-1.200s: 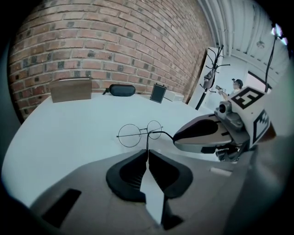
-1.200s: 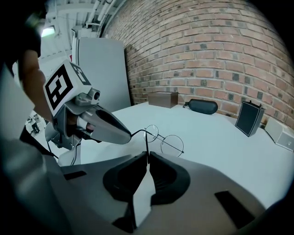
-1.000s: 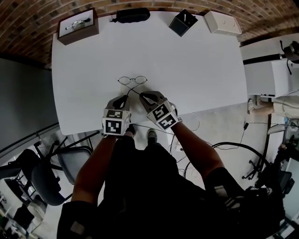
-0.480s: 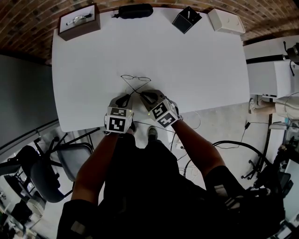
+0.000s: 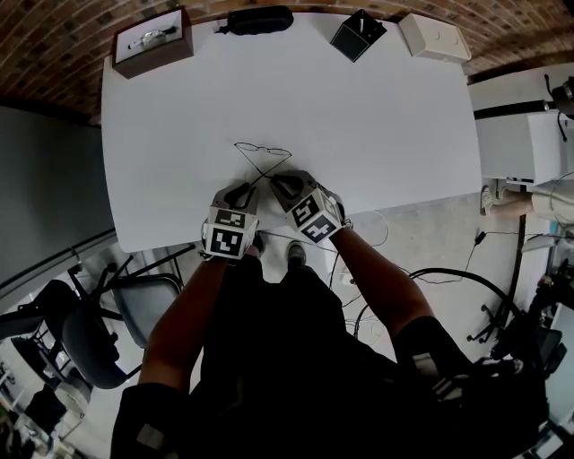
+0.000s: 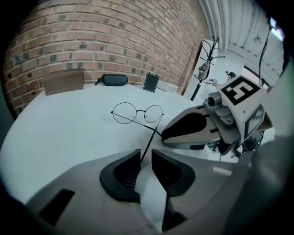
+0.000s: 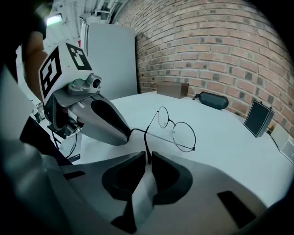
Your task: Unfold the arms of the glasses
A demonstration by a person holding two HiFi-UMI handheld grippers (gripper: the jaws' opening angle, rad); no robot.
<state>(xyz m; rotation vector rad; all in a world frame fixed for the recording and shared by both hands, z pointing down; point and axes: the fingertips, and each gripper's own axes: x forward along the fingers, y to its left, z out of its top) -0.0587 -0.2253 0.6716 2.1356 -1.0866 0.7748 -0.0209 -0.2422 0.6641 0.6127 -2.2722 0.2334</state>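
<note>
Glasses: being kept at the near part of the white table, lenses facing away from the person, just beyond both grippers.
Arms of the glasses: being held crossed over each other, each one running back from its hinge to a gripper.
Left gripper: its jaws have just been opening; a narrow gap is being shown, with the tip of one arm lying between the pads at the left pad's edge, not pinched.
Right gripper: its jaws are being kept nearly together, pinching the tip of the other arm.
Far edge of table: being occupied by a black case and a wooden box, well apart from the glasses.
</note>
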